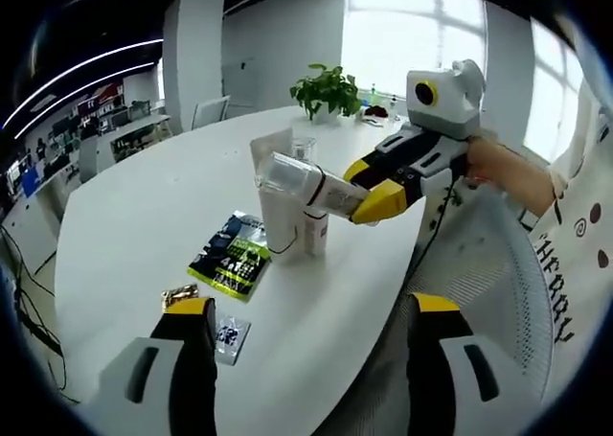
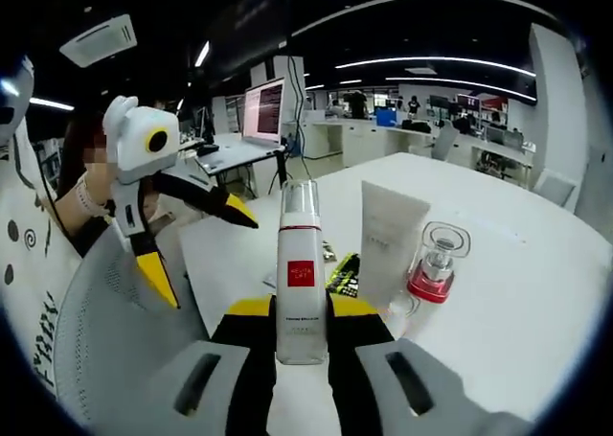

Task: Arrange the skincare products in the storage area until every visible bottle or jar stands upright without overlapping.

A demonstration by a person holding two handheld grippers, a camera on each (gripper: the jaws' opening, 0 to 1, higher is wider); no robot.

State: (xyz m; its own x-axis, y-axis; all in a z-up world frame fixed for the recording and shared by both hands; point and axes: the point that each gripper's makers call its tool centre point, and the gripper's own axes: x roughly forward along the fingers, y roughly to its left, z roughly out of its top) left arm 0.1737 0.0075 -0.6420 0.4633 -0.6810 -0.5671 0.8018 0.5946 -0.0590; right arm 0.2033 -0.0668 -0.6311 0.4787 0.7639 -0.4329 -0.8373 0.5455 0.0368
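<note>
1. The white bottle with a red label (image 2: 301, 287) and clear cap is clenched between the jaws of the right gripper (image 2: 302, 335). In the left gripper view the same bottle (image 1: 311, 189) is carried roughly horizontal above the white table (image 1: 144, 225), cap pointing towards the other products, probably on its way to be stood up among them.
2. Just beyond it stand a white tube (image 2: 388, 235) and a clear jar with a pink base (image 2: 436, 263), close beside each other and both upright. This looks like the spot where the products are being gathered.
3. Nearer the left gripper (image 1: 311, 331) a dark and green sachet (image 1: 233, 254) lies flat on the table, with a small gold packet (image 1: 179, 295) and a clear wrapper (image 1: 230, 335) close by.
4. The left gripper's jaws are spread wide with nothing between them, hanging back over the table edge, seemingly leaving room for the right one to work.
5. A potted plant (image 1: 326, 93) stands at the far end of the table, well away from the products.
</note>
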